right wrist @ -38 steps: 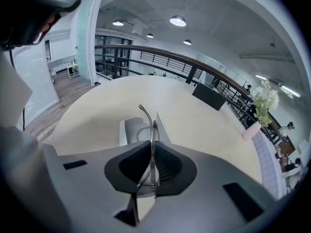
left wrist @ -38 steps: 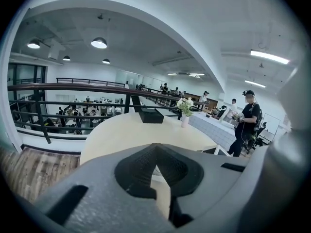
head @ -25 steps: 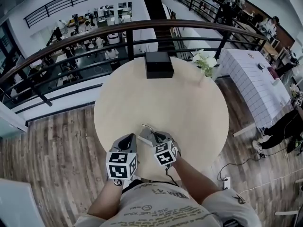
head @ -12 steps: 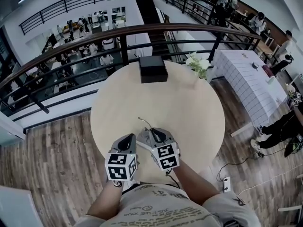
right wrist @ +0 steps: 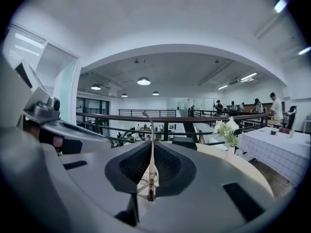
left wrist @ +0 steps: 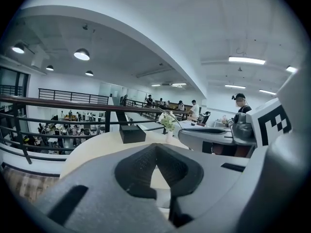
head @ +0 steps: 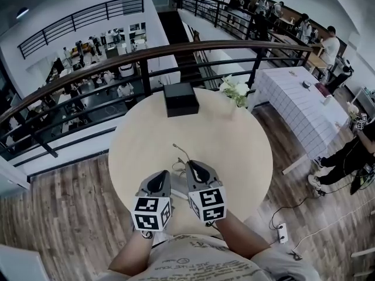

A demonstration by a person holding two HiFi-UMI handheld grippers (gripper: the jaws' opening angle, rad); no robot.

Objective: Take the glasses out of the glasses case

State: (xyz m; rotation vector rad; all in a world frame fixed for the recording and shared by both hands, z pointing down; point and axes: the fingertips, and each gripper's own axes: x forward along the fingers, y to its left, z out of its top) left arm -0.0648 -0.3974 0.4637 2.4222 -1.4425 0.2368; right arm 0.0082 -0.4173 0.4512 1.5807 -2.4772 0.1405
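Observation:
My right gripper (head: pixel 194 168) is shut on thin wire-framed glasses (head: pixel 178 154). One temple runs up between its pads (right wrist: pixel 152 152), and the frame's hinge hangs at the base of the jaws. The glasses are held just above the near part of the round beige table (head: pixel 234 145). My left gripper (head: pixel 157 182) sits right beside it on the left, its jaws shut with nothing between them (left wrist: pixel 156 155). A black box-shaped case (head: pixel 180 99) stands closed at the table's far edge, well away from both grippers; it also shows as the black case (right wrist: pixel 185 142) ahead.
A small vase of white flowers (head: pixel 235 89) stands at the far right of the table, next to the case. A dark railing (head: pixel 88 69) curves behind the table over a lower floor. A white-clothed table (head: pixel 299 107) and several people are at the right.
My right gripper has turned to point straighter away from me, still holding the glasses. The left gripper has hardly moved. The head view has shifted a little.

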